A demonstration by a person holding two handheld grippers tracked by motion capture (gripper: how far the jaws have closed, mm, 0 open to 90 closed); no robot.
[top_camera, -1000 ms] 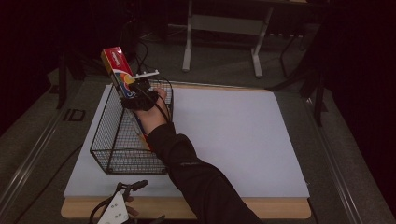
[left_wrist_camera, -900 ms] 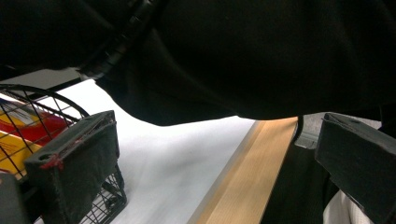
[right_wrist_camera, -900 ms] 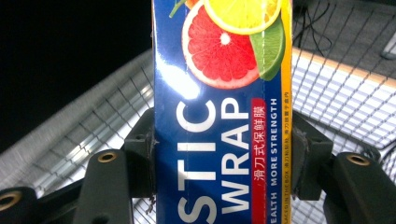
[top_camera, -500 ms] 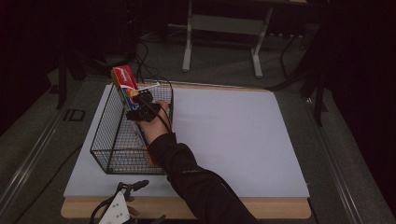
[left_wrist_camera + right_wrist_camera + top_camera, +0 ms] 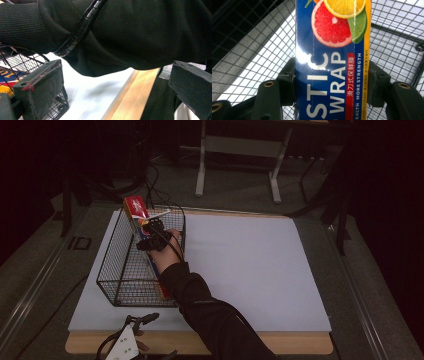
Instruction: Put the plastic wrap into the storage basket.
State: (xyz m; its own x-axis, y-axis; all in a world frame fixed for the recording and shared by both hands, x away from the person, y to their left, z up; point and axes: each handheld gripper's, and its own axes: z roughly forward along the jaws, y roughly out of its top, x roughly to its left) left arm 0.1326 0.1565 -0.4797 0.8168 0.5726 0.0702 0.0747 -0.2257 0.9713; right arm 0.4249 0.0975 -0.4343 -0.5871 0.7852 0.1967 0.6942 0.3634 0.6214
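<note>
Right tongs [image 5: 150, 227] clamp box [image 5: 136, 209] over basket [image 5: 116, 285]

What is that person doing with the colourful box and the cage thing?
A person is using the right hand-held gripper to hold a long plastic wrap box, the one with citrus fruit printed on it. Its jaws are clamped on both sides of the box. The box is tilted, with its lower end down inside the black wire basket on the white table and its red top poking above the rim. The left hand-held gripper waits open at the table's near edge, holding nothing.
</note>
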